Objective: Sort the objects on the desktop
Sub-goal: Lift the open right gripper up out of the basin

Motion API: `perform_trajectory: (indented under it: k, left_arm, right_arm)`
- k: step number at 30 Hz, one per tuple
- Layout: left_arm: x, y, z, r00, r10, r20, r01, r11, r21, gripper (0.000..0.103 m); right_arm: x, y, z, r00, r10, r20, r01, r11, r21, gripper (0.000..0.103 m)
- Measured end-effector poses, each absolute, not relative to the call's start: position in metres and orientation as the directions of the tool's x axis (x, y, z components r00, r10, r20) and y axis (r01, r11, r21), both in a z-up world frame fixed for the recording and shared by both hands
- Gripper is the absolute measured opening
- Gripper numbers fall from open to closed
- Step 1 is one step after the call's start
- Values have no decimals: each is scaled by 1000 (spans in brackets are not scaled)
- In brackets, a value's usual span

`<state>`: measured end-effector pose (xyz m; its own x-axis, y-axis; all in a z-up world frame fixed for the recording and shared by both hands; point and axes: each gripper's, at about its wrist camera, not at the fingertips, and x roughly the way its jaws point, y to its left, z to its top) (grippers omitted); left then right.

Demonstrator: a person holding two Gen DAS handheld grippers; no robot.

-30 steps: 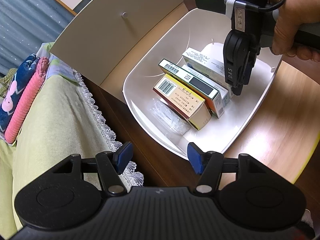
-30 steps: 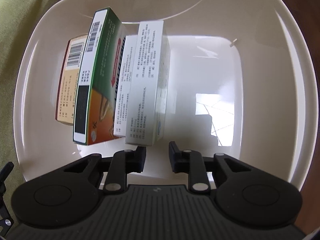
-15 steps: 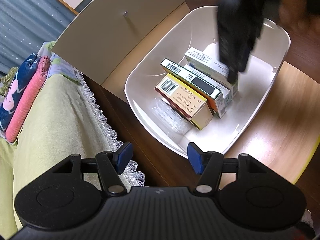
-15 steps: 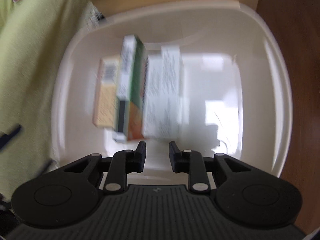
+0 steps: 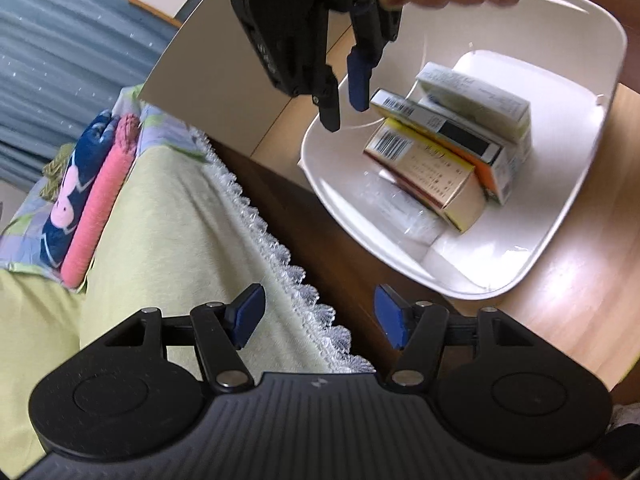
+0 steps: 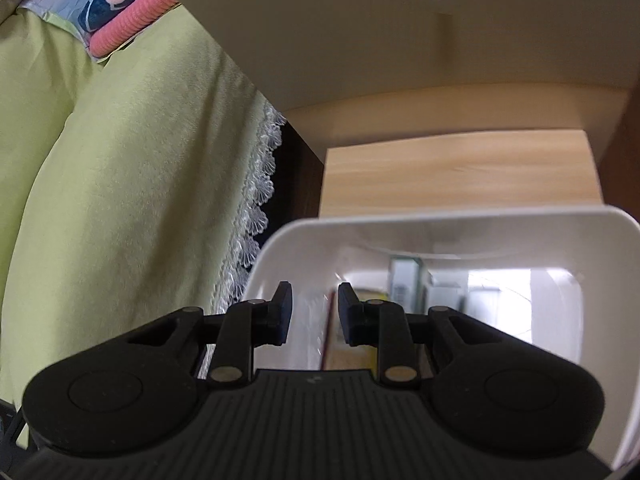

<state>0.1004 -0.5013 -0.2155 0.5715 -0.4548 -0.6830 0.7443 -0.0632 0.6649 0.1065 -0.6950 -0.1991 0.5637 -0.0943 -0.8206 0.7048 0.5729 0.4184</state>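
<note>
Lace-edged green cloth (image 5: 172, 216) lies beside the white bin (image 5: 560, 216) of boxes (image 5: 440, 176)

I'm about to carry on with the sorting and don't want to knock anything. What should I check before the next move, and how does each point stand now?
1. Left claw empty and open: ok, nothing between its blue pads.
2. Right claw empty: ok, a narrow gap, nothing held.
3. Right claw clear of the boxes: ok, it hangs above the far rim of the white plastic bin.
4. Cardboard boxes stowed: ok, the gold box with a barcode and its neighbours stand on edge, side by side in the bin.
5. Bin fully on the wooden tabletop: cannot tell, its near-left corner lies close to the edge.
6. More items left to sort: cannot tell, none in view.
</note>
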Motion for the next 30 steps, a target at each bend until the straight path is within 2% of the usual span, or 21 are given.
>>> perform_trajectory:
  k: [7,14,30]
  left_arm:
    - [105,-505,-215,568,-437,-697,758,-52,650,66]
    - [111,-505,-215,580,-401,-709,767,-22,641,66]
    - [112,-506,-213,563,-400,-723,785,-15,619,67]
  right_arm:
    - [119,-692,-202,526,-112,-843,698,623,353,23]
    - [128,-698,-212,512,-95,-854,697,627,348,23]
    - [132,-687,-212,471,-80,-879,671,679,298,23]
